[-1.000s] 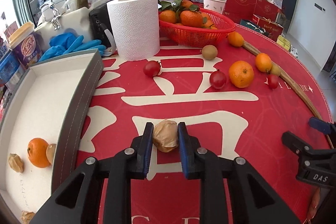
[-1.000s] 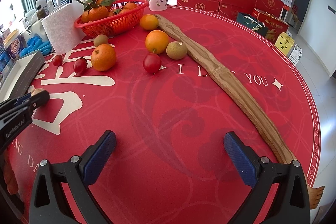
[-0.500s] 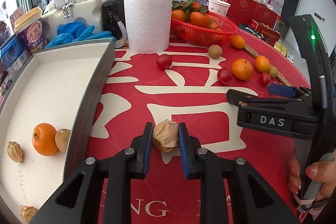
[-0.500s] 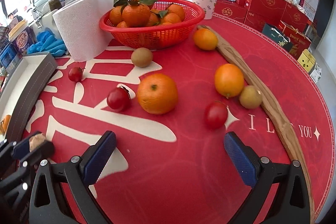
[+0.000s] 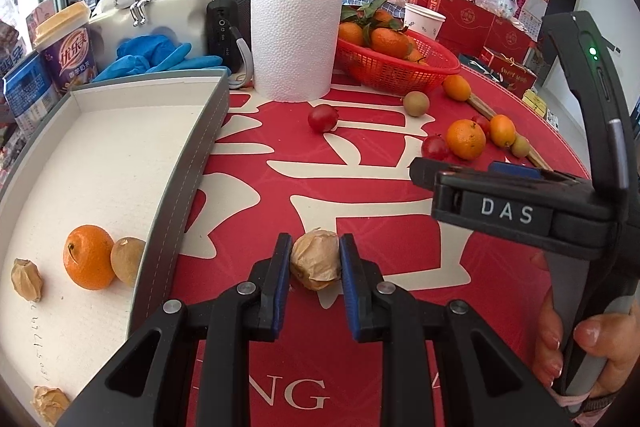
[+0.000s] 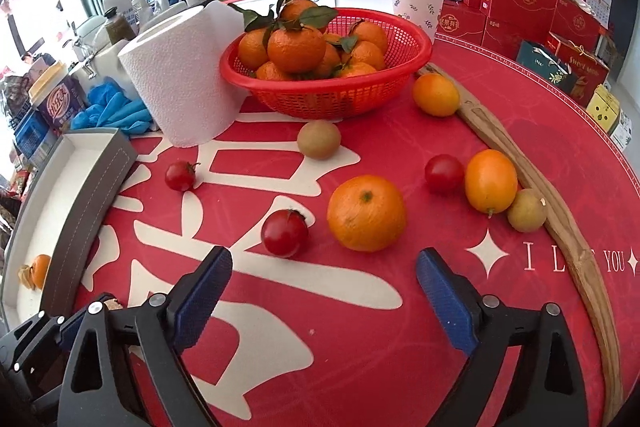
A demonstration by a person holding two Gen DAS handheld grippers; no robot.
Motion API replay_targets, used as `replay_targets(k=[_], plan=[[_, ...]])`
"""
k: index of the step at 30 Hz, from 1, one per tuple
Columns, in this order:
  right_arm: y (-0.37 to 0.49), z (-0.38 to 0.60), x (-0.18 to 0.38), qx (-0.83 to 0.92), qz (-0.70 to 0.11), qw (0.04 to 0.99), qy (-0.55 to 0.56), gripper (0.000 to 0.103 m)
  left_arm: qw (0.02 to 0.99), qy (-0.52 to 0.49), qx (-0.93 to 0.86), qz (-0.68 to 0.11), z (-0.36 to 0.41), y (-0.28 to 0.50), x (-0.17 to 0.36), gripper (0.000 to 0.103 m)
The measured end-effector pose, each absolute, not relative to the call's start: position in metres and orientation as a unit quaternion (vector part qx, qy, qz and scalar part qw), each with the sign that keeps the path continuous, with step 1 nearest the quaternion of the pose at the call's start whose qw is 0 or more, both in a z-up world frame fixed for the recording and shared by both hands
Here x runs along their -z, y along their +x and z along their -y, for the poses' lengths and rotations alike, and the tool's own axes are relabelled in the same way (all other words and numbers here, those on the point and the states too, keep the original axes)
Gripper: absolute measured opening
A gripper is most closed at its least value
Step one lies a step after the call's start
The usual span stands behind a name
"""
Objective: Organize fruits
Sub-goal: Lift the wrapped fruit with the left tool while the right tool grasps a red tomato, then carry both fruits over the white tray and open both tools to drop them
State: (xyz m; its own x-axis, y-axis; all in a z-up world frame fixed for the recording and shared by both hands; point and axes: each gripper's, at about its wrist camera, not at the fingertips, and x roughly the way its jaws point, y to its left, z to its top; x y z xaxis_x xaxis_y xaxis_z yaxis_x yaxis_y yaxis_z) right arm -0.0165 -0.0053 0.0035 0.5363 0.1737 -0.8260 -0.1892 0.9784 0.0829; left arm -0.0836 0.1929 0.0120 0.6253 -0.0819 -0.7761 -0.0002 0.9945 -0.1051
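My left gripper (image 5: pixel 315 261) is shut on a papery tan husk fruit (image 5: pixel 316 259), held just above the red tablecloth beside the grey box (image 5: pixel 188 163). Inside that box lie an orange (image 5: pixel 89 257), a small brown fruit (image 5: pixel 127 261) and two more husk fruits (image 5: pixel 26 279). My right gripper (image 6: pixel 324 275) hovers with its jaws closing and nothing between them, just short of a large orange (image 6: pixel 366 213) and a cherry tomato (image 6: pixel 285 233). More tomatoes (image 6: pixel 180 175), small oranges (image 6: pixel 491 181) and brown fruits (image 6: pixel 319 139) lie scattered beyond.
A red basket (image 6: pixel 332 95) of leafy tangerines stands at the back, with a paper towel roll (image 6: pixel 184 75) to its left and a paper cup (image 6: pixel 418 1) behind. A long wooden strip (image 6: pixel 560 219) crosses the right side. Blue gloves (image 5: pixel 156 57) and red gift boxes (image 6: pixel 516 7) line the edges.
The right gripper swung left over the cloth to the large orange and tomato, and its jaws have narrowed a little. The left gripper stayed shut on the husk fruit, shifting slightly.
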Motion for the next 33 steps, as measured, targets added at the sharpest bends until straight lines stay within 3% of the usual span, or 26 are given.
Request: replay_targets(k=[4,5,7,10,11,21,26,33], plan=[[-0.019,-0.013,-0.002,-0.102,-0.467,0.878,-0.024,0.095,0.900,-0.054,0.020,-0.431,-0.196,-0.085,-0.012,0.027],[-0.016,-0.019,-0.002,-0.097,-0.464,0.880,-0.034,0.090,0.901,-0.053,0.019,-0.431,-0.195,-0.085,-0.012,0.027],[-0.011,-0.029,-0.003,-0.086,-0.455,0.884,-0.057,0.074,0.901,-0.048,0.016,-0.431,-0.194,-0.084,-0.012,0.027],[-0.010,-0.033,-0.003,-0.094,-0.448,0.887,-0.060,0.039,0.901,-0.048,0.018,-0.431,-0.193,-0.083,-0.012,0.027],[-0.011,-0.032,-0.004,-0.098,-0.450,0.886,-0.059,0.022,0.901,-0.049,0.020,-0.431,-0.193,-0.083,-0.012,0.026],[-0.045,0.024,-0.010,-0.173,-0.434,0.881,0.071,0.023,0.901,-0.047,0.051,-0.428,-0.180,-0.080,-0.014,0.026],[-0.048,0.026,-0.018,-0.185,-0.426,0.882,0.084,0.023,0.905,-0.044,0.060,-0.419,-0.173,-0.080,-0.017,0.026],[-0.054,0.032,-0.032,-0.202,-0.396,0.889,0.106,0.023,0.933,-0.051,0.042,-0.354,-0.187,-0.092,-0.043,0.026]])
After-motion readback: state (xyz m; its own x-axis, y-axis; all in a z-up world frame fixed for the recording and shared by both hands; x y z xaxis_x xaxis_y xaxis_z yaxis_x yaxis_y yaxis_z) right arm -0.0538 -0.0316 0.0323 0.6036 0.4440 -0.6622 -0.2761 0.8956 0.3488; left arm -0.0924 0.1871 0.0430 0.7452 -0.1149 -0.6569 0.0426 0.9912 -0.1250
